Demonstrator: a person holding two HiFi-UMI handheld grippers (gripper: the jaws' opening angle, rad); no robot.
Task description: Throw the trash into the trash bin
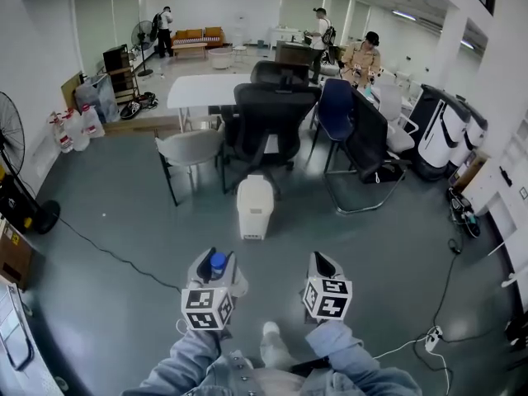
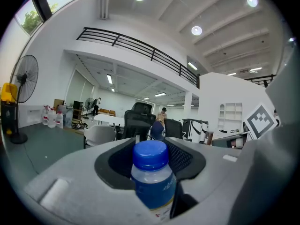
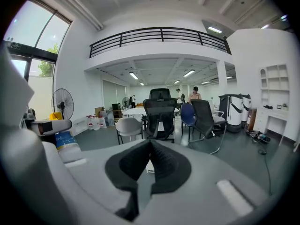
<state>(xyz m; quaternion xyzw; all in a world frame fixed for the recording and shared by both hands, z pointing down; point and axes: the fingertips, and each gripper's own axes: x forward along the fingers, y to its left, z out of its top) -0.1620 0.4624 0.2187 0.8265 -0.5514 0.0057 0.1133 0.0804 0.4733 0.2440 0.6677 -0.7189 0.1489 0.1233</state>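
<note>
Trash here is one small bottle [image 2: 152, 179] with a blue cap. The left gripper [image 1: 218, 260] holds it. Its jaws are closed on the bottle's sides, and the bottle stands straight up between them, cap on top. It looks held this way so it does not slip or tip while it is up in the air. The gripper points almost flat and forward, toward the trash bin [image 1: 254, 207].

The right gripper [image 3: 150, 148] has nothing in it. Its jaws are pressed together at the tips. It hangs beside the left one, a bit apart. It seems to have no job right now, since one gripper is enough for so small a bottle.

The trash bin is white and stands on the grey floor [image 1: 124, 196]. It is straight ahead of both grippers, but it is not under the bottle yet. So the bottle probably has to go farther forward before it can be let go.

Nothing lies on the floor between the grippers and the bin. Right behind the bin is a black office chair [image 1: 268, 110], with a grey chair [image 1: 188, 148] to its left and a blue chair [image 1: 336, 110] to its right. A white table [image 1: 206, 89] stands behind them. A thin black cable [image 1: 107, 250] runs across the floor on the left, away from the path. People [image 1: 360, 56] stand far back in the room.
</note>
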